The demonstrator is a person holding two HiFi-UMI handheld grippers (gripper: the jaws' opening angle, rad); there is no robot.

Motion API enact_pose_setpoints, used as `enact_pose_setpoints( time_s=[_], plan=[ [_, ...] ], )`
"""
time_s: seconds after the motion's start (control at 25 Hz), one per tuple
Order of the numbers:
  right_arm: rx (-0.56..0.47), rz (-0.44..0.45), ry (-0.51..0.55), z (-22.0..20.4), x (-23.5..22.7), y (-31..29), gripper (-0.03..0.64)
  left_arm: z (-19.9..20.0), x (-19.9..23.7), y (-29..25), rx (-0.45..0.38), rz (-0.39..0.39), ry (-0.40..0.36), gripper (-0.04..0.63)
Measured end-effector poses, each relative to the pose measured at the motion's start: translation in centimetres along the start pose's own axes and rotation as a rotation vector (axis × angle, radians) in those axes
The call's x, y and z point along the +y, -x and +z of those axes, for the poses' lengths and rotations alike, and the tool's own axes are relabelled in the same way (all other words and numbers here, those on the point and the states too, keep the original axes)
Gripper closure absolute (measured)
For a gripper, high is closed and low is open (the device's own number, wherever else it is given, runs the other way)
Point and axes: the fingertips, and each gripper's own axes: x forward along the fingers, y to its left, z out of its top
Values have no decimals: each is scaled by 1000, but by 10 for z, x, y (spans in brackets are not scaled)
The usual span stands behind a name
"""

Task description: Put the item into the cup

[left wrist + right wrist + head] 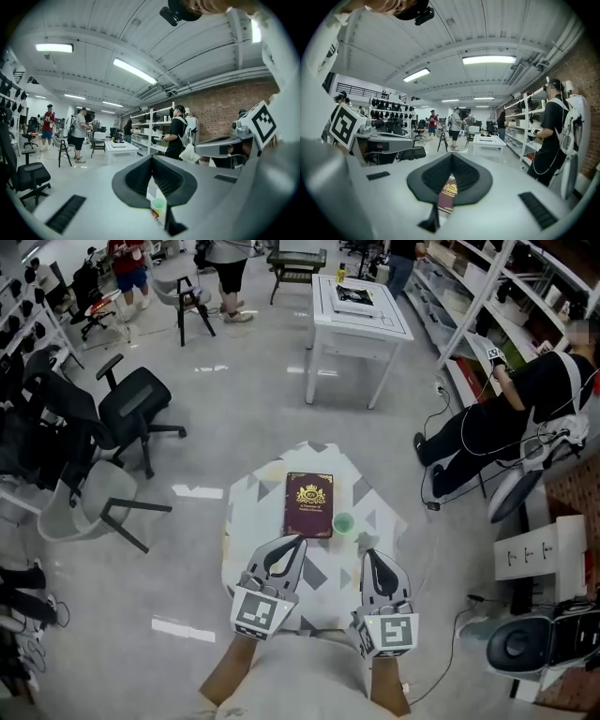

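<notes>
A small green cup (343, 522) stands on the little patterned table (253, 493), just right of a dark red book (308, 504) with a gold crest. My left gripper (292, 542) hovers at the book's near edge, jaws together and holding nothing. My right gripper (367, 556) sits just below and right of the cup, also shut and empty. In the left gripper view the cup (158, 205) shows below the joined jaws of that gripper (151, 157). In the right gripper view the book (449, 191) lies under the closed right gripper (452, 154). No loose small item shows.
Black office chairs (131, 409) stand at the left. A white table (356, 310) is farther back. A person in black (506, 418) leans by shelves at the right, with a white box (530, 554) and a round device (516, 643) near the table's right side.
</notes>
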Motion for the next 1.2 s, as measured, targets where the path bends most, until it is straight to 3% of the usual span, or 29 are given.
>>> enact_pose_setpoints(
  time_s=[0.76,1.2],
  plan=[
    [223,95,-111,-107,-56,-73,614,-112,-6,-89,251,-11,71,583],
    [312,136,-163,-155,-58,-96,614,-161,-7,-116,328,-34,78,583]
  ],
)
